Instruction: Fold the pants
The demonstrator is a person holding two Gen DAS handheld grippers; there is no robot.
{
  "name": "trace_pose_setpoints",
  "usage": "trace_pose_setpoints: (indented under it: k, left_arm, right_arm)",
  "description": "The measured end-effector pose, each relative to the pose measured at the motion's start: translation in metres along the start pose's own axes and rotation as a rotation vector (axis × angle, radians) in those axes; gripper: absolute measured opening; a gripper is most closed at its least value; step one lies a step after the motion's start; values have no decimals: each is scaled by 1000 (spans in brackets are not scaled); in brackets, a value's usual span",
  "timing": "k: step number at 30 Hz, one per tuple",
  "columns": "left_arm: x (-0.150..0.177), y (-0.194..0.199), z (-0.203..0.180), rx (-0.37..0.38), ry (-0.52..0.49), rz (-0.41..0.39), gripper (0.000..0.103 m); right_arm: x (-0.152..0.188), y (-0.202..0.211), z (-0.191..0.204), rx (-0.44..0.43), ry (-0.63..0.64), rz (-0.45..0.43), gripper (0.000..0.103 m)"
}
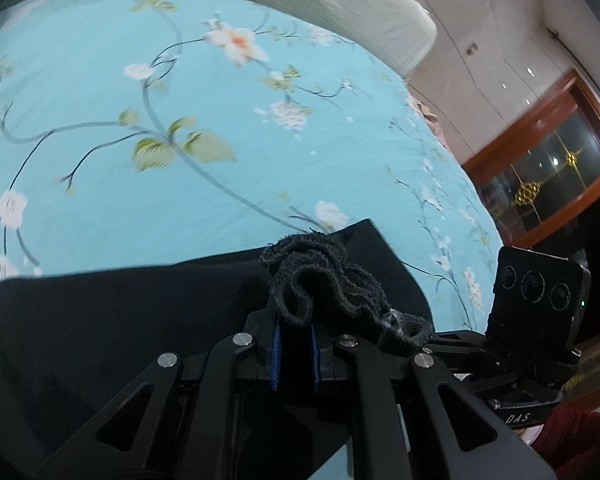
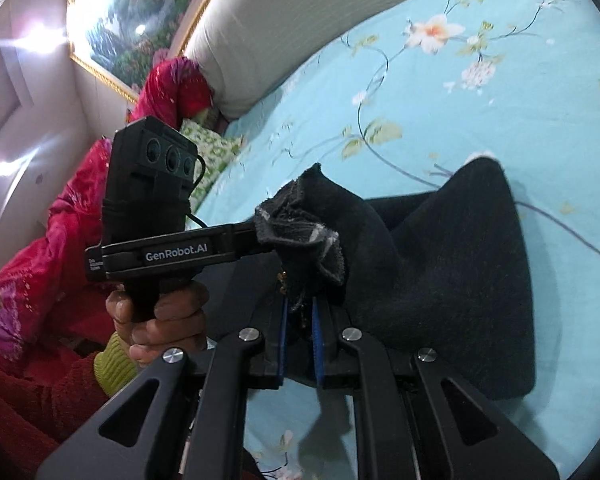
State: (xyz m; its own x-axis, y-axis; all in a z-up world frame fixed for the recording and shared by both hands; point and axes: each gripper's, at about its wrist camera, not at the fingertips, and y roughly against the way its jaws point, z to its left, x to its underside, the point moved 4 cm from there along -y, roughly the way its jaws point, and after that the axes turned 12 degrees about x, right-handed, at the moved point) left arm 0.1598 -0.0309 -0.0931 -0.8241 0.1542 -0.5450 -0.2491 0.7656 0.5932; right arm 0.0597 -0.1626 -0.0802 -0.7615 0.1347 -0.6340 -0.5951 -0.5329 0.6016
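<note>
My left claw (image 1: 295,320) pinches a bunched, frayed edge of the black fabric pants (image 1: 140,320), which spread out to its left over the light blue floral bedsheet (image 1: 180,120). My right claw (image 2: 300,312) is clamped on another rumpled edge of them, the dark cloth (image 2: 440,272) hanging to its right above the sheet.

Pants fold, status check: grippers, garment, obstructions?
Left gripper and right gripper both shut on black pants. Edge bunched, lifted off floral bedsheet. Nothing in the way.
</note>
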Motion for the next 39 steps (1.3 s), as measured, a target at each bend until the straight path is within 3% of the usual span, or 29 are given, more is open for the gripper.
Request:
trace_pose_setpoints:
  k: [13, 17, 20, 22, 26, 30, 33, 39]
  left_arm:
    - [26, 15, 20, -45, 116, -50, 11]
    - [34, 25, 23, -76, 146, -76, 13]
    - [40, 34, 25, -96, 160, -91, 13]
    - [45, 44, 26, -98, 175, -113, 22]
    - [57, 66, 34, -85, 233, -164, 26]
    - [72, 91, 39, -157, 262, -221, 34]
    - [88, 111, 44, -180, 312, -273, 48]
    - [120, 149, 55, -202, 410, -366, 48]
  right_arm:
    - [10, -16, 14, 92, 108, 60, 17]
    - [13, -18, 19, 71, 110, 79, 32]
    - [18, -19, 24, 79, 134, 88, 34]
    - [19, -18, 27, 80, 145, 93, 34]
    - [20, -14, 36, 50, 155, 103, 34]
    - [19, -12, 47, 34, 179, 103, 34]
    - [15, -13, 54, 13, 192, 100, 34]
    - [7, -18, 74, -21, 226, 99, 34]
